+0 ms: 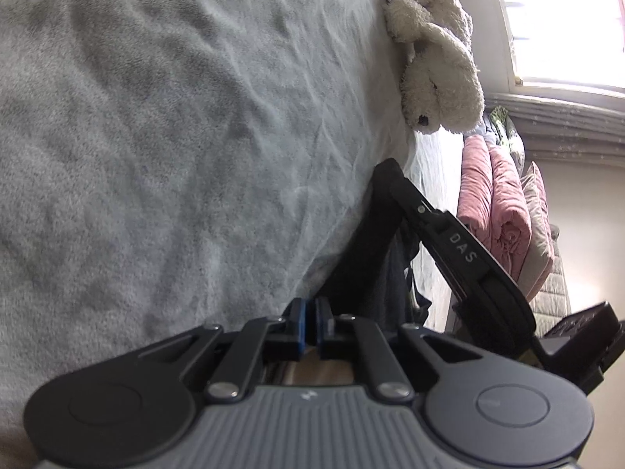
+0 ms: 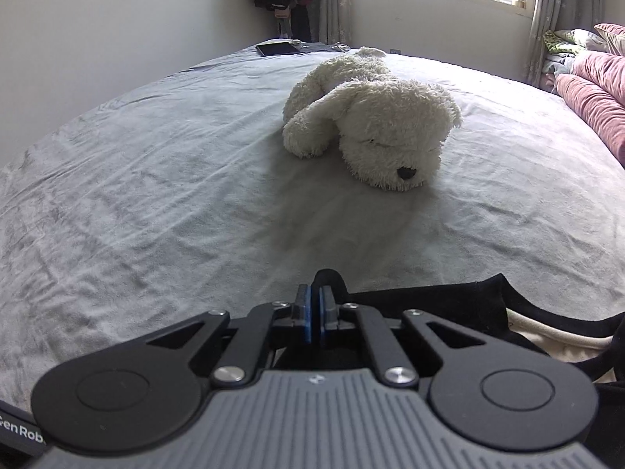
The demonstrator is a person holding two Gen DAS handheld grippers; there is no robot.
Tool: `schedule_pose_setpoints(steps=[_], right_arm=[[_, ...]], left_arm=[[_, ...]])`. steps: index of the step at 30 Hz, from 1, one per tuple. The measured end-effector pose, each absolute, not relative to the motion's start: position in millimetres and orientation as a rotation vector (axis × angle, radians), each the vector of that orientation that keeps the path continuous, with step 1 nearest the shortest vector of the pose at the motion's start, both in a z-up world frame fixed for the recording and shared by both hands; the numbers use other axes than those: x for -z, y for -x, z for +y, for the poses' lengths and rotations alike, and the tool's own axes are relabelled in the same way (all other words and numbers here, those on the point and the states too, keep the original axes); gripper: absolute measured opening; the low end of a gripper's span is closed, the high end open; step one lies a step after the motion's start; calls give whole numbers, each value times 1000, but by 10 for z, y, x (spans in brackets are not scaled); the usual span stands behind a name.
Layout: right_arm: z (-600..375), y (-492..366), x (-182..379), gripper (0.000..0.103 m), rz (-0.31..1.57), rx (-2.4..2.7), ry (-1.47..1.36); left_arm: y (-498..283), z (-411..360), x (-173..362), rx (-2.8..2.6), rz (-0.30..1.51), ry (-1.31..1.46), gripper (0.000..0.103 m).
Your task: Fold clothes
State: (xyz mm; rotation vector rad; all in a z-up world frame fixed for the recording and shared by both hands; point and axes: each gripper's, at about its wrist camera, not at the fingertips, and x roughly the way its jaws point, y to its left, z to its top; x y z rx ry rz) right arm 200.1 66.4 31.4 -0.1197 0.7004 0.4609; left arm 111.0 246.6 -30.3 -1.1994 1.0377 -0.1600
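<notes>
- Grey bed (image 2: 156,179) everywhere, sheet rumpled; pink quilts (image 2: 597,90) stacked at the far side, under the window.
- White plush dog (image 2: 375,125) flopped mid-bed, right ahead of the right camera, well apart from the work.
- Black garment (image 2: 449,305) at the near edge of the bed, spread low to the right, pale lining showing at the opening.
- Judging the step: early, a lift-and-carry of one edge, first fold not yet laid.
- Next move, by guess: sweep the held edge forward over the rest, lay it flat, stop short of the dog.
- Right hand-held gripper (image 2: 315,314) level, pointing across the bed, blue pads pressed together on a tuft of black cloth poking up between them.
- Left hand-held gripper (image 1: 308,324) rolled sideways, bed tilted steeply in its view; pads nearly together, dark cloth (image 1: 363,258) hanging just beyond the tips.
- Pinch on that side: cannot tell, only a dark slit between the pads.
- Right tool also visible from the left camera, close alongside.
</notes>
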Motion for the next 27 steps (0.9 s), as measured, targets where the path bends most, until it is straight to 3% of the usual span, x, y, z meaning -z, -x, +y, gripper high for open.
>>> schedule_pose_setpoints(steps=[5, 9, 14, 21, 24, 25, 27], right_arm=[[727, -2052, -156, 5, 723, -445, 103], [632, -2040, -215, 16, 738, -481, 28], [385, -1933, -420, 24, 721, -505, -35], [-237, -1695, -519, 25, 682, -439, -74], [-553, -1638, -450, 28, 701, -384, -103], [-678, -1614, -418, 28, 708, -360, -116], [-951, -1555, -347, 28, 721, -306, -144]], left_arm=[[-1123, 2525, 231, 191, 1059, 1115, 5], [-1146, 2598, 109, 183, 977, 1074, 7], [-1213, 2470, -6, 259, 901, 1055, 24], [-1276, 2116, -102, 344, 850, 897, 24], [-1269, 2034, -68, 300, 886, 805, 18], [-1266, 2007, -56, 285, 897, 775, 8], [-1261, 1953, -33, 256, 919, 713, 3]])
